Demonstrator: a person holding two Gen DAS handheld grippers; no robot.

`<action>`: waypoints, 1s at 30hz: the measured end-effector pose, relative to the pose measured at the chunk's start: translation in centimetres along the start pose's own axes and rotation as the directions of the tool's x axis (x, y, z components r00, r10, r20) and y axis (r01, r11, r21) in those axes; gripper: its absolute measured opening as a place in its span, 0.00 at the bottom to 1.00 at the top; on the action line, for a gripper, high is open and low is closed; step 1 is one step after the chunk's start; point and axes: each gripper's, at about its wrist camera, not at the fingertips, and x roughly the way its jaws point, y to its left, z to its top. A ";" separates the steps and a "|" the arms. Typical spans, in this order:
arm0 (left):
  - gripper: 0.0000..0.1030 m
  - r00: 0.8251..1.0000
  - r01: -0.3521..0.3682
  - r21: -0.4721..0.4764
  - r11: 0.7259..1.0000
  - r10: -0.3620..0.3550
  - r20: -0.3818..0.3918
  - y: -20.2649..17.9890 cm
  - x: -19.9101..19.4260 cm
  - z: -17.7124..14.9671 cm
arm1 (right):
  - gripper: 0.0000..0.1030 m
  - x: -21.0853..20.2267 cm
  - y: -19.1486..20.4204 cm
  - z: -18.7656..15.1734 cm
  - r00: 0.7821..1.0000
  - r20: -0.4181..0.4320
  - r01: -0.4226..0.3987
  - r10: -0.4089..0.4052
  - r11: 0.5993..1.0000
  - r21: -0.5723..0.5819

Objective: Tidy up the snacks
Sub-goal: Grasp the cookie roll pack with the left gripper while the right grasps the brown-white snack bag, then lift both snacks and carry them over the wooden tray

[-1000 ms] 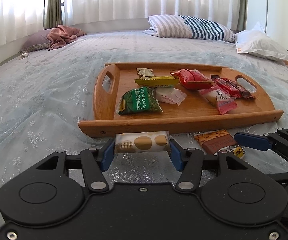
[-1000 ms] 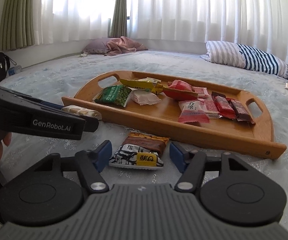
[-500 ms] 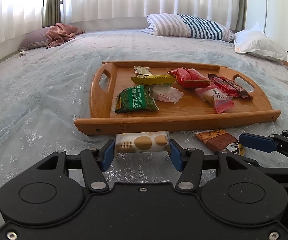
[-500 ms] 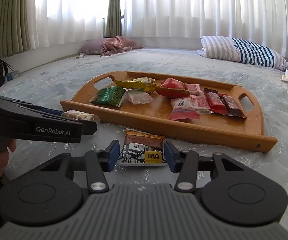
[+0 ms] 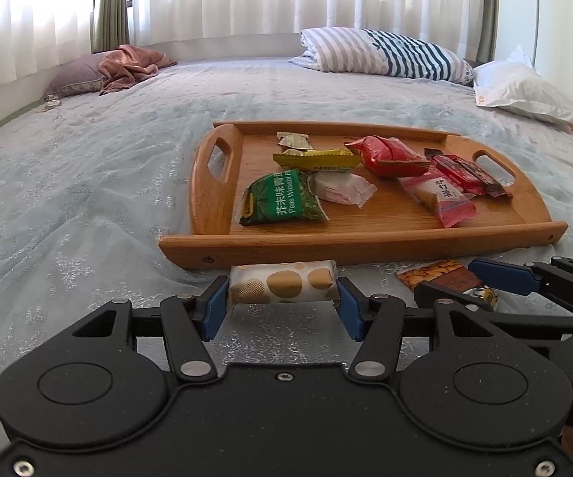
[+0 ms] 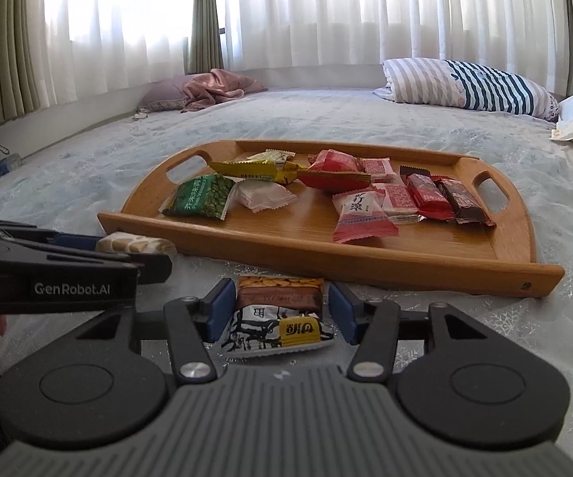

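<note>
From my left wrist camera, the left gripper (image 5: 282, 304) pinches a cream biscuit packet (image 5: 282, 287) by its two ends, pads pressed in, right at the near rim of the wooden tray (image 5: 366, 244) — placed, I judge, for a short lift over the rim to join the wasabi peas bag (image 5: 280, 198) and the other snacks. From my right wrist camera, the right gripper (image 6: 280, 312) straddles a brown peanut snack packet (image 6: 280, 310) lying on the bedspread (image 6: 366, 119); its jaws have just been opening, and a gap shows at the right pad — so I read it as spread around the packet, not gripping.
</note>
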 end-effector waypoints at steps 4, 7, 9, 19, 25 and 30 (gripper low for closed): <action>0.53 1.000 0.003 -0.003 1.000 -0.003 -0.003 0.0 0.1 0.0 | 0.67 0.1 0.7 -0.3 1.000 0.010 0.023 -0.023 0.999 -0.046; 0.53 1.000 0.006 -0.003 1.000 -0.006 -0.003 0.0 0.1 0.0 | 0.51 -0.1 0.8 -0.3 1.000 0.020 0.025 -0.024 0.999 -0.045; 0.53 1.000 0.009 -0.003 1.000 -0.009 -0.002 0.0 0.2 0.0 | 0.50 -0.3 0.9 -0.3 0.999 0.026 0.028 -0.026 0.998 -0.054; 0.53 0.999 0.014 -0.012 1.000 -0.014 0.028 -0.1 -0.7 0.6 | 0.49 -2.0 0.7 0.2 0.996 0.072 0.048 -0.043 0.997 -0.064; 0.52 0.998 0.019 -0.006 1.000 -0.018 0.061 -0.3 -1.4 1.6 | 0.49 -3.0 -0.3 1.4 0.992 0.114 0.056 -0.052 0.998 -0.039; 0.52 0.996 0.032 -0.019 0.999 -0.030 0.079 -0.2 -1.1 3.1 | 0.49 -3.2 -1.6 2.7 0.987 0.141 0.076 -0.073 0.997 -0.017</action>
